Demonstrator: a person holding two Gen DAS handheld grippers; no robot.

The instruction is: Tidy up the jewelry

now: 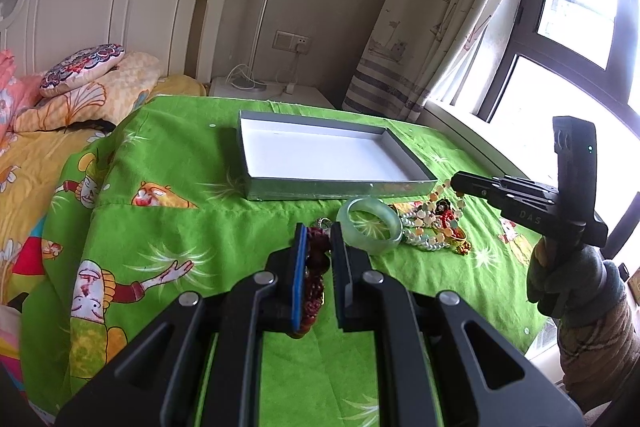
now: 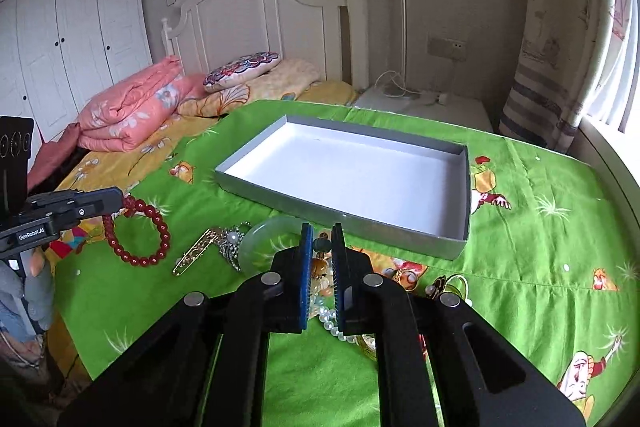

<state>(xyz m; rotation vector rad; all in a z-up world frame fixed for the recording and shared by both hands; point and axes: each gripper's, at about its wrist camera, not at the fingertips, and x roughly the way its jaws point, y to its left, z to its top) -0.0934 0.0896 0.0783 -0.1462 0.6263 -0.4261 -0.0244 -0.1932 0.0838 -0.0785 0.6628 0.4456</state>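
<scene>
A: Left gripper (image 1: pixel 319 239)?
B: Clenched on the red bead bracelet (image 2: pixel 138 233), loop hanging from the tips, lifted off the green cloth (image 1: pixel 192 227).

A: Right gripper (image 2: pixel 321 247)?
B: Closed too, tips pinching beads of the mixed bead strand (image 2: pixel 320 267), rest of that strand trailing beneath on the cloth with the pearl string (image 2: pixel 332 321).

A: Tray?
B: Grey tray (image 2: pixel 400 233) with a white floor, nothing in it, lying straight ahead of both grippers, long side running across, near wall facing the tips.

A: Nearer hand?
B: Right, probably: tips just short of the near wall. Left further back and off to the tray's left.

A: Rest of the pile?
B: Jade bangle (image 1: pixel 370 227) flat between the two grippers, gold hair clip (image 2: pixel 198 255) and silvery brooch (image 2: pixel 230 241) beside it.

A: Next move?
B: Likely forward and up over the near wall, then release.
</scene>
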